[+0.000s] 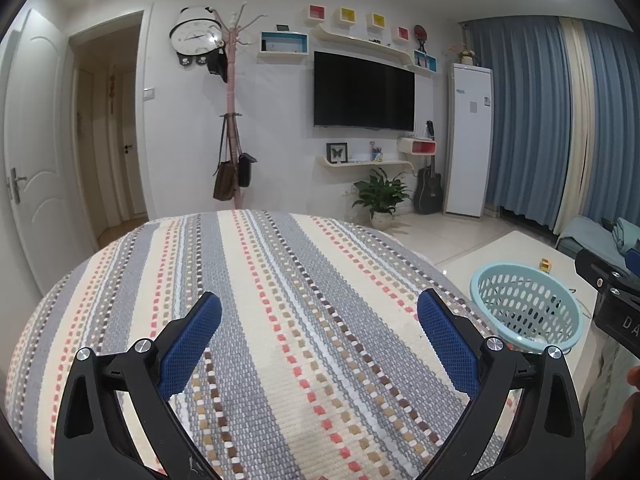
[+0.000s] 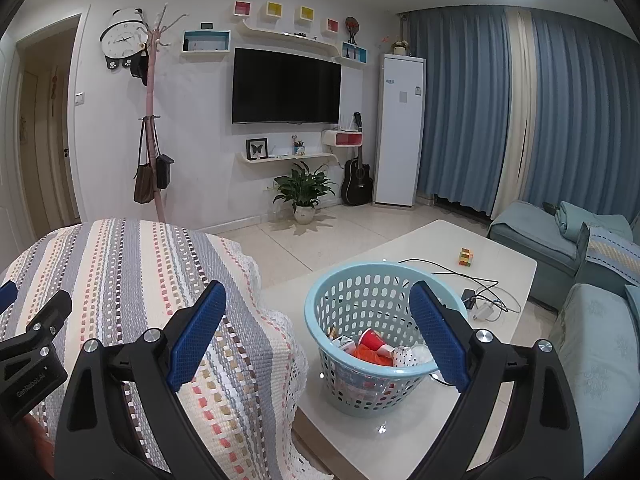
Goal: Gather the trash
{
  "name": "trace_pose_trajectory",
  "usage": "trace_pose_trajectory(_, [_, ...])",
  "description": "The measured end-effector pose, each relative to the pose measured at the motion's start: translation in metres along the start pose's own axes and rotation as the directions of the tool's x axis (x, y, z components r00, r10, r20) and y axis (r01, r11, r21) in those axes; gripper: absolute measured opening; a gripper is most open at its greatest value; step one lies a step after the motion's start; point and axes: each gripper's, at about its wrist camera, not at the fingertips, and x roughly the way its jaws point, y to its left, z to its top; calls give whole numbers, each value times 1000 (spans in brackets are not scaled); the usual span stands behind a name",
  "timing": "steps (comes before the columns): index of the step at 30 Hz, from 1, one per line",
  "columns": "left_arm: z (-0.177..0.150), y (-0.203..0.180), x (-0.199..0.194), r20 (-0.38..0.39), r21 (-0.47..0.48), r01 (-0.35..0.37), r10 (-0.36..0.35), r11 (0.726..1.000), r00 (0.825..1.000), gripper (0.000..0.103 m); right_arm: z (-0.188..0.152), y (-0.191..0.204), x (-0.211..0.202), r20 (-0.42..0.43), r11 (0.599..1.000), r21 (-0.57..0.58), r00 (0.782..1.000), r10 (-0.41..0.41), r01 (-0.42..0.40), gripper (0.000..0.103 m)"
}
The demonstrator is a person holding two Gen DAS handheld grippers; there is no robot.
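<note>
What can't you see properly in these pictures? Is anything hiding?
- Left wrist view: the basket contents are hidden by its own wall.
- Right wrist view: the trash under the red cup is buried; the right gripper finger covers some.
- Right wrist view: the small cube is too small to identify.

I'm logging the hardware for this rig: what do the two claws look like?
Both match: the left claw and right claw have black plastic arms with silver screw heads, and fingers faced with blue textured pads. The left claw's body, seen from the right wrist, carries white lettering.
</note>
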Motion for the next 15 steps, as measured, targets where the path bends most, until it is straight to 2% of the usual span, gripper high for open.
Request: trace_pose_trajectory(15, [-1, 1, 1, -2, -3, 7, -7, 1000, 1000, 95, -1, 0, 0, -3, 1000, 0, 1000, 3, -3, 88])
